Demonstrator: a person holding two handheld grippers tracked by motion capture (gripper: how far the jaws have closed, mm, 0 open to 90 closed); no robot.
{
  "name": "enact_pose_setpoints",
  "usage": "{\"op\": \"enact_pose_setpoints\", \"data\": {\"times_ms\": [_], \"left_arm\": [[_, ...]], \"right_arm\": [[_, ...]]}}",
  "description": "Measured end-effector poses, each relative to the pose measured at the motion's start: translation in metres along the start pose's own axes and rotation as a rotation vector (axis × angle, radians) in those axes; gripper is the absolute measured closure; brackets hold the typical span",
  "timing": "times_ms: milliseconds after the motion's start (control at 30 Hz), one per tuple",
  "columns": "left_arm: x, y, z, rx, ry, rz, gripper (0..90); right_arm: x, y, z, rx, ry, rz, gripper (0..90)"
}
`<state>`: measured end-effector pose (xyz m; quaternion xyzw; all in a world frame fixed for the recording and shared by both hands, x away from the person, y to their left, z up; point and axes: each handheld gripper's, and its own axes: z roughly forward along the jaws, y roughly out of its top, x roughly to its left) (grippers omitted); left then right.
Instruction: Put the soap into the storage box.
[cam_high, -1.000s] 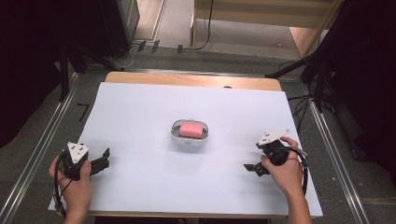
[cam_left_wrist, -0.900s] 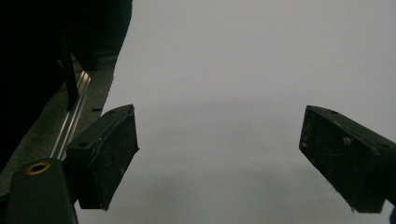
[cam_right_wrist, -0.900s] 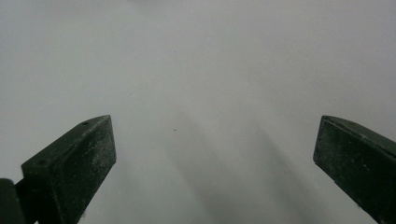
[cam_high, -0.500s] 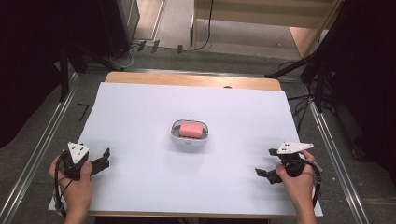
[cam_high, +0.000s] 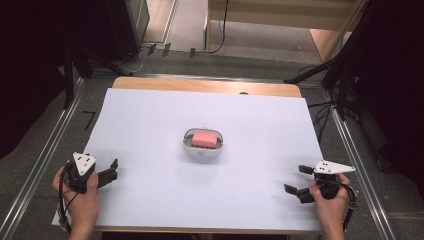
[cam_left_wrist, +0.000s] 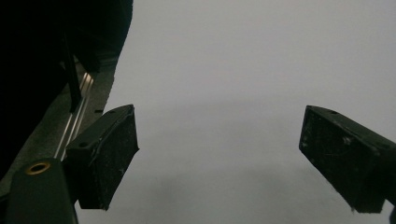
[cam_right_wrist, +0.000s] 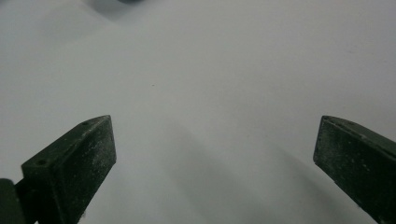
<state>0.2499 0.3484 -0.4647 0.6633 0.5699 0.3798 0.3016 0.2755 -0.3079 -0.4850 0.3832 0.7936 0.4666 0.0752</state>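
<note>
In the high view, a pink block (cam_high: 203, 138) lies flat in a small white dish (cam_high: 186, 144) near the centre of the frame, on the white sheet (cam_high: 150, 120) that covers the table; the block's long axis runs left to right across the picture, tilted very slightly, and the dish's longer side runs the same way. At the lower left of the frame the left gripper (cam_high: 109, 169) sits in a hand (cam_high: 82, 202) low over the sheet, its jaws spread apart with nothing between them, pointing toward the right and a little upward in the picture. At the lower right the right gripper (cam_high: 298, 180) is held in the other hand (cam_high: 330, 205), jaws likewise released and empty, pointing toward the left of the frame. The dish with its block lies between the two grippers and higher in the picture, well apart from both. In the left gripper view, the left gripper (cam_left_wrist: 219, 158) shows its two black jaws wide apart at the lower left and lower right, bare white sheet between them, and a metal rail (cam_left_wrist: 77, 109) along the left edge. In the right gripper view, the right gripper (cam_right_wrist: 215, 161) also stands wide open over bare sheet, clasping nothing; a dark, blurred shape at the top edge cannot be made out.
</note>
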Motion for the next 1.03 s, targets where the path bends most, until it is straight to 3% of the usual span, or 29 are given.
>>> {"op": "enact_pose_setpoints", "data": {"times_ms": [133, 600, 867, 1033], "left_arm": [[0.0, 0.0, 0.0, 0.001, 0.0, 0.003, 12.1], [0.002, 0.0, 0.001, 0.004, -0.004, -0.012, 11.4], [0.001, 0.0, 0.001, 0.009, 0.0, -0.007, 11.4], [0.002, 0.001, 0.001, 0.015, -0.007, -0.013, 11.5]], "right_arm": [[-0.002, -0.007, -0.005, -0.024, -0.012, 0.008, 0.0], [-0.007, -0.019, -0.024, -0.227, -0.036, 0.071, 0.0], [-0.005, -0.021, -0.025, -0.242, -0.048, 0.053, 0.0], [-0.003, -0.019, -0.023, -0.217, -0.058, 0.039, 0.0]]}}
